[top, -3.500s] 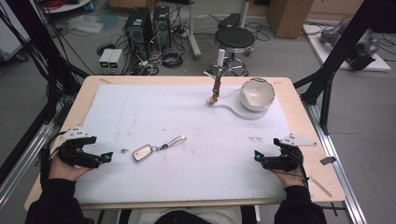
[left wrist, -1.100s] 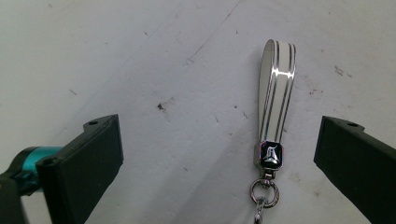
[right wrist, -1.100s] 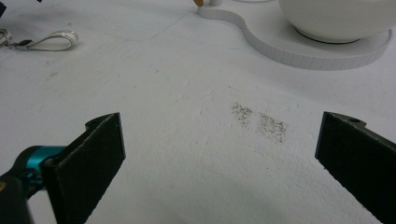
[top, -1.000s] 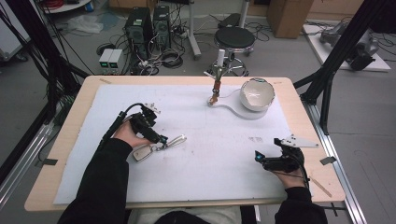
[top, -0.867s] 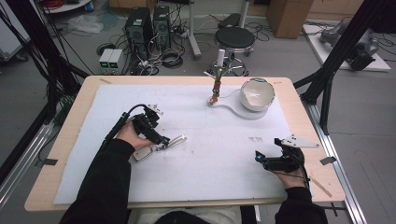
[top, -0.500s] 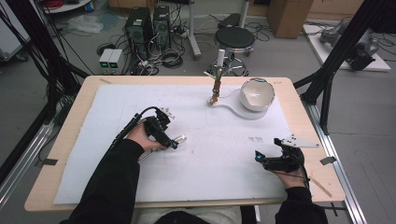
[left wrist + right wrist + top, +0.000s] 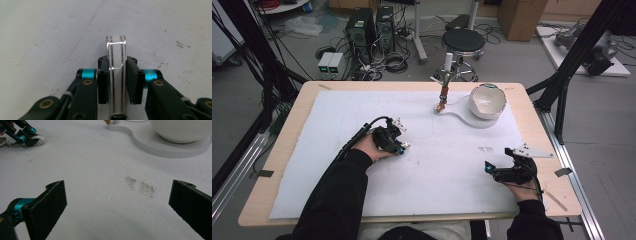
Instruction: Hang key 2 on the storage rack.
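Near right, the right gripper rests on the white surface with its jaws spread wide and nothing between them. Farther left, the left gripper has just been closing its jaws and now clamps a clear flat tag. Far right, a white bowl sits on its stand.

Grey concrete floor; black round padded stool; two black computer towers; brown cardboard box; black metal frame struts.
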The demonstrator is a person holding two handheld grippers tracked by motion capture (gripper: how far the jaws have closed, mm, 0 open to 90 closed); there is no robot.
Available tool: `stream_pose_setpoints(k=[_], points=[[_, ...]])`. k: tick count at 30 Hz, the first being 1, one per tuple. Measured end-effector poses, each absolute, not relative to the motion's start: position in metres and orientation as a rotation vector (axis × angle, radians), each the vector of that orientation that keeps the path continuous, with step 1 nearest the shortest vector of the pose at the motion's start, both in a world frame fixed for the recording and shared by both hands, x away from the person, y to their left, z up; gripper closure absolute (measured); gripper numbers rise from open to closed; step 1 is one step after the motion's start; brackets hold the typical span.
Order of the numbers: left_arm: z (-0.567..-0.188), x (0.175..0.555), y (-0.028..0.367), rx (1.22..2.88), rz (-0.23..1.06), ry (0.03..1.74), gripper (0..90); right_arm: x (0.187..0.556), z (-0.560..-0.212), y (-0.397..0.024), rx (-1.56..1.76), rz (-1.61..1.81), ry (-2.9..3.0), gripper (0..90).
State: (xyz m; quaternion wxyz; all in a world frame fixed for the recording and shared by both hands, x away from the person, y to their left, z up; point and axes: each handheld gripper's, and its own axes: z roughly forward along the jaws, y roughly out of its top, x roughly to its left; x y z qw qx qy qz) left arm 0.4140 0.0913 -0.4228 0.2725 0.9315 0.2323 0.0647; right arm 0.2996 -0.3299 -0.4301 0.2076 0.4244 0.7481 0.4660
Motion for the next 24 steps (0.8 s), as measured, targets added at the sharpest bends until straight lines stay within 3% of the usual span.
stream_pose_setpoints(k=[7, 24], points=[[-0.421, 0.415, 0.093, 2.507, 0.251, 0.651, 74.2, 0.300, -0.430, -0.328, 1.180, 1.304, 2.088, 0.5], [-0.364, 0.429, 0.129, 2.273, 0.303, 0.744, 74.3, 0.301, -0.429, -0.328, 1.184, 1.324, 2.078, 0.5]])
